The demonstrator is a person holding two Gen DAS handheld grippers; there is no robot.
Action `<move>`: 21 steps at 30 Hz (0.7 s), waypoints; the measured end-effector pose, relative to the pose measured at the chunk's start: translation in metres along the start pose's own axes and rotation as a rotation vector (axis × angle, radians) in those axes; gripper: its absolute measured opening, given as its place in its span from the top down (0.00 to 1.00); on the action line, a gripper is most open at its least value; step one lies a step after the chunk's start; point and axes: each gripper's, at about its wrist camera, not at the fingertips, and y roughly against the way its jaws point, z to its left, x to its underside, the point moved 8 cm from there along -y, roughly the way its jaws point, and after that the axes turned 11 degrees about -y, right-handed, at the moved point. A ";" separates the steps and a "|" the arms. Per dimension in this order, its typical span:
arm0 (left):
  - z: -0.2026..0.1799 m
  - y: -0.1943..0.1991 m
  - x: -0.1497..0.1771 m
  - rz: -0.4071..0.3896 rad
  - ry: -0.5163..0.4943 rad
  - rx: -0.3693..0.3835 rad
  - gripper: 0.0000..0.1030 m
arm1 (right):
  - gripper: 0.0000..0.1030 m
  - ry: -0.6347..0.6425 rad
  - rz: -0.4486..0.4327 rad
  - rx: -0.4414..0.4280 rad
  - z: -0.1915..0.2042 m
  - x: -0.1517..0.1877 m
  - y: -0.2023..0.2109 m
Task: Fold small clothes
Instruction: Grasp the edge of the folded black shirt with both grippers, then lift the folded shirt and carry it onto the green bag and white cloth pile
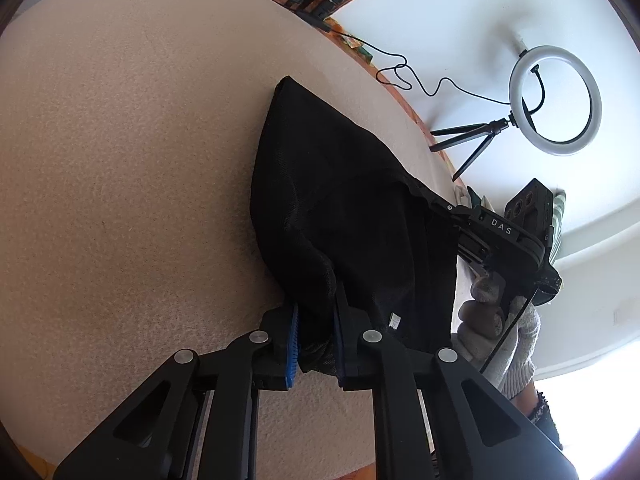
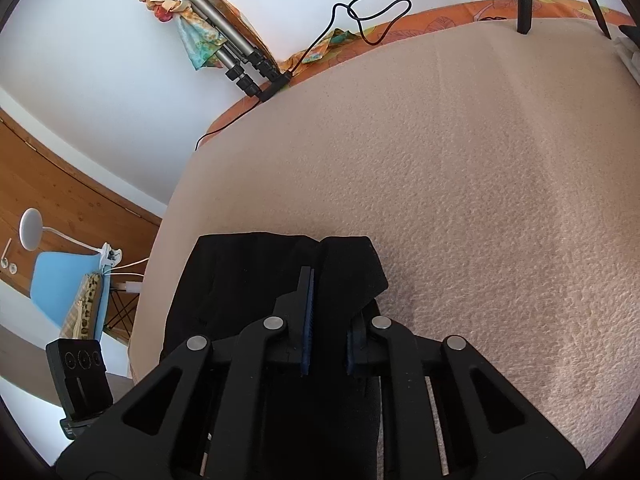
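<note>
A small black garment [image 1: 340,208] hangs between both grippers above a beige blanket-covered table [image 1: 120,160]. My left gripper [image 1: 316,344] is shut on one bunched corner of it, blue pads pressing the cloth. The right gripper [image 1: 460,216] shows at the right of the left wrist view, held by a gloved hand, gripping the garment's other corner. In the right wrist view the garment [image 2: 248,280] drapes over my right gripper [image 2: 328,320], whose jaws are shut on the cloth; the far end of the garment lies on the blanket.
A ring light on a small tripod [image 1: 554,100] stands at the table's far edge with a black cable [image 1: 404,72]. A folded tripod wrapped in patterned cloth [image 2: 208,32] leans on the wall. A blue chair [image 2: 68,284] and white lamp [image 2: 30,228] stand beyond the table's left edge.
</note>
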 end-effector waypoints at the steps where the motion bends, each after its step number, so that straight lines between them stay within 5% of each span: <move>1: -0.001 0.001 -0.001 -0.006 -0.008 -0.003 0.89 | 0.90 0.004 -0.009 0.000 0.003 -0.001 0.002; 21: -0.042 0.016 -0.019 -0.112 -0.150 0.012 0.91 | 0.92 0.095 -0.138 -0.024 0.047 -0.013 0.063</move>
